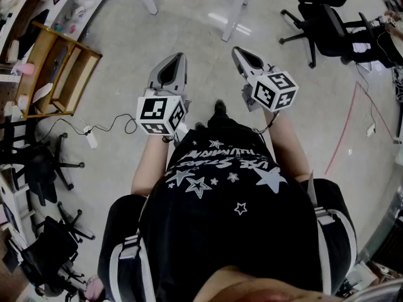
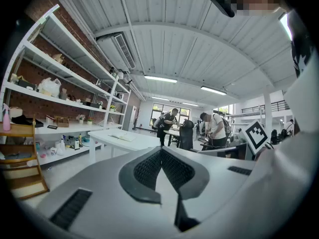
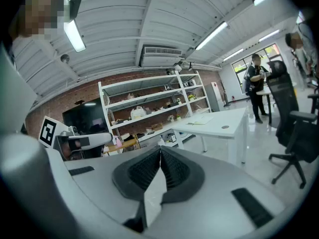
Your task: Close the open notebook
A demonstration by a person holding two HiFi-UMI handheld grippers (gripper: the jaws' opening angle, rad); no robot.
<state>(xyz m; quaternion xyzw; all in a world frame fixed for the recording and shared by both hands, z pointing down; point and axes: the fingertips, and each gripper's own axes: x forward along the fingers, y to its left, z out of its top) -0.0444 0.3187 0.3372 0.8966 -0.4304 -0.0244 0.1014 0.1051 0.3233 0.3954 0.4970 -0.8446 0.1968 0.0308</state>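
The open notebook (image 2: 121, 137) lies on a white table (image 2: 134, 144) some way ahead in the left gripper view. The right gripper view shows the same notebook (image 3: 202, 119) on that table (image 3: 224, 128), far off. I hold both grippers in front of my waist, above bare floor. My left gripper (image 1: 178, 58) has its jaws together with nothing between them, and its pads meet at the tip (image 2: 161, 151). My right gripper (image 1: 239, 52) is likewise shut and empty (image 3: 160, 151). Neither gripper is near the notebook.
A wooden rack (image 1: 60, 68) stands at the left, with a power strip and cable (image 1: 91, 137) on the floor. Black office chairs (image 1: 327, 24) stand at the upper right. White table legs (image 1: 236, 11) are ahead. Wall shelving (image 2: 60, 98) and people (image 2: 167, 123) are beyond.
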